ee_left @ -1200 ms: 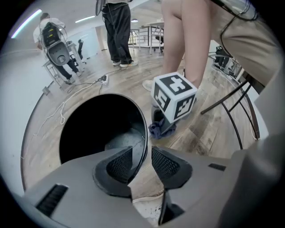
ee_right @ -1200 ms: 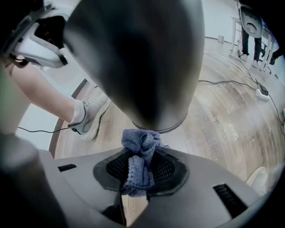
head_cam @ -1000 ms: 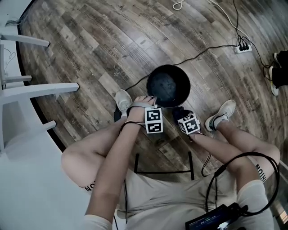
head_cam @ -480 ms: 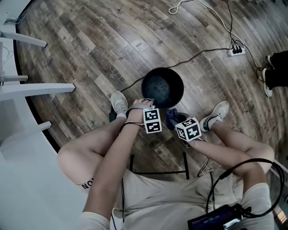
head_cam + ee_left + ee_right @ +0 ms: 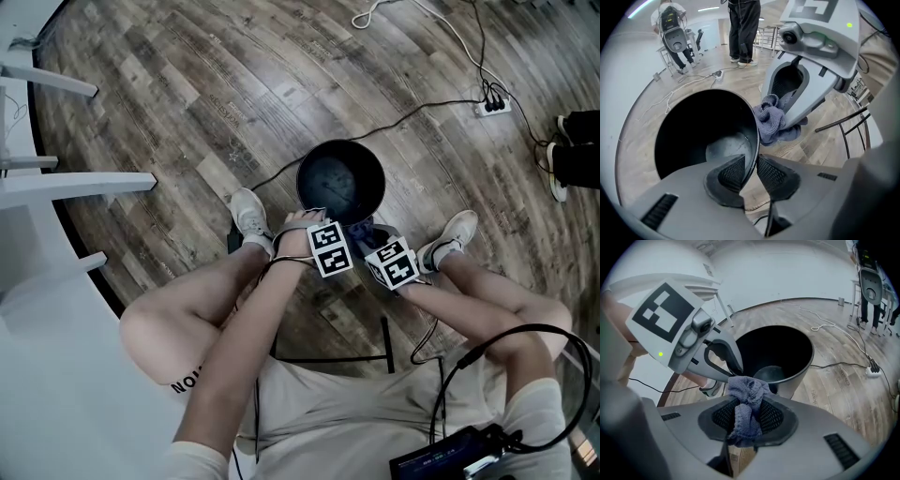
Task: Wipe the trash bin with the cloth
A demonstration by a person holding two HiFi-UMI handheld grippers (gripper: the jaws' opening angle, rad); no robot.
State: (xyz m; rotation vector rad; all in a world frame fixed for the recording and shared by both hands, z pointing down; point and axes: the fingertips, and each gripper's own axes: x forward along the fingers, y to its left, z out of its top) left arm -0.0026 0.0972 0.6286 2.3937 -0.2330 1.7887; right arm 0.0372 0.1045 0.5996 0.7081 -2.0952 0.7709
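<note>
A black round trash bin [image 5: 340,183] stands on the wood floor between the person's feet. My left gripper [image 5: 317,223] points down at its near rim. In the left gripper view the bin's [image 5: 703,131] thin wall runs between the two pads [image 5: 733,171]. The jaws have just been closing on it and now pinch it. My right gripper [image 5: 375,242] is just right of it, outside the bin, shut on a bunched blue-grey cloth [image 5: 747,404]. The cloth [image 5: 774,124] hangs against the outside of the wall near the rim.
A black cable runs across the floor to a power strip [image 5: 494,105] at the far right. White furniture legs [image 5: 56,178] stand on the left. The person's shoes [image 5: 251,217] [image 5: 457,236] flank the bin. Another person's feet [image 5: 567,150] are at the right edge.
The right gripper has risen with the cloth and now sits beside the bin's rim. The left gripper has shifted a little right along the rim and rolled.
</note>
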